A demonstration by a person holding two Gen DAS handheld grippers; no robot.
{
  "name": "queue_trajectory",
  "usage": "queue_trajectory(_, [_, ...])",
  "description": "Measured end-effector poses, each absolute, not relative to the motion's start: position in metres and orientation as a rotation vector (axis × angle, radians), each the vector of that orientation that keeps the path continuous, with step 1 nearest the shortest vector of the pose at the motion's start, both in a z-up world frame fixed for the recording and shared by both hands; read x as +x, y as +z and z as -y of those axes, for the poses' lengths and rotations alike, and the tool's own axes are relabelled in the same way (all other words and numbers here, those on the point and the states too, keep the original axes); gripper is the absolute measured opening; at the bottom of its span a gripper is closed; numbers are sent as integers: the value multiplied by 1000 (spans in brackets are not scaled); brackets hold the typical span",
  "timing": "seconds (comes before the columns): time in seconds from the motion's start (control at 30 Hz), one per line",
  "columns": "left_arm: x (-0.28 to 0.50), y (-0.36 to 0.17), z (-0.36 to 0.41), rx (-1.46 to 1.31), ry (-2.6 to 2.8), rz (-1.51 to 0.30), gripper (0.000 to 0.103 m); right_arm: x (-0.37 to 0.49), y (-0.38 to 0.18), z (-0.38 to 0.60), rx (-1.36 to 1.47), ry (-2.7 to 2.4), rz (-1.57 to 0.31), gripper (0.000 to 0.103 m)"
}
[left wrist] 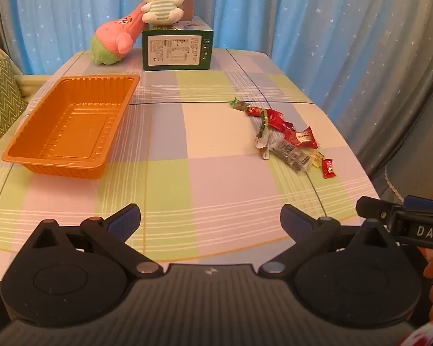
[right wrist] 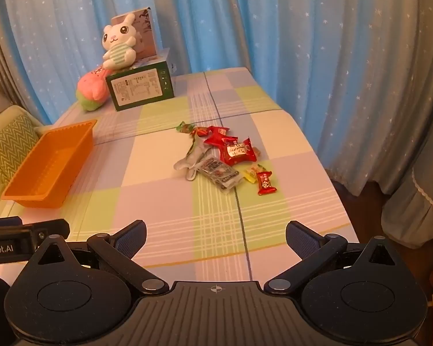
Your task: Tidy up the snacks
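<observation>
On the table (left wrist: 205, 150), which is covered with a checked cloth, the snacks (left wrist: 285, 137) lie in a loose line near the right edge, and the orange tray (left wrist: 72, 127) stands empty near the left edge, well apart from them. Both grippers hover above the near edge, tilted downward. The left gripper (left wrist: 210, 219) has its jaws spread wide with nothing between them, and the right gripper (right wrist: 215, 235) is the same.

I think the step now is the first pick, and no snack is in the tray yet. The right gripper is nearer to the pile, so it should go first. A good choice seems the small red candy (right wrist: 265, 183) at the near end, because it lies a little apart from the others. The silver packet (right wrist: 220, 174) touches the wrappers beside it, so a grasp there may drag them. The wrappers are thin and flat; the fingers must come down low, almost to the cloth, and close on the crimped end.

Between the pile and the tray the cloth is free, so the way across is open. The snacks are close to the right edge, so a push outward could send one off the table. At the far edge stand a green box (left wrist: 177, 49) and two plush toys (left wrist: 135, 20), away from the path.
</observation>
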State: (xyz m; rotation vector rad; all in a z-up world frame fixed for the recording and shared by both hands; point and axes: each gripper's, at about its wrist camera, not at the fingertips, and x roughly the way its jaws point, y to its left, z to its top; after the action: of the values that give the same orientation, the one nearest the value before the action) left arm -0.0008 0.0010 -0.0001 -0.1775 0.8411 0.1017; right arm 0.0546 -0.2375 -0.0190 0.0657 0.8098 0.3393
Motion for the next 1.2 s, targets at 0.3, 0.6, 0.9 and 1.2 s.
queue_trajectory(0.3, [-7, 1, -4, -180, 110, -808, 102, 54, -21, 235, 65, 340, -803, 102])
queue_trajectory(0.6, [-6, 3, -2, -171, 108, -806, 102, 53, -13, 238, 72, 329, -796, 102])
queue_trajectory(0.9, [-6, 5, 3, -170, 106, -805, 102, 53, -13, 241, 69, 326, -795, 102])
queue_trajectory(1.2, [-5, 8, 6, -172, 100, -805, 102, 50, -15, 242, 70, 323, -794, 102])
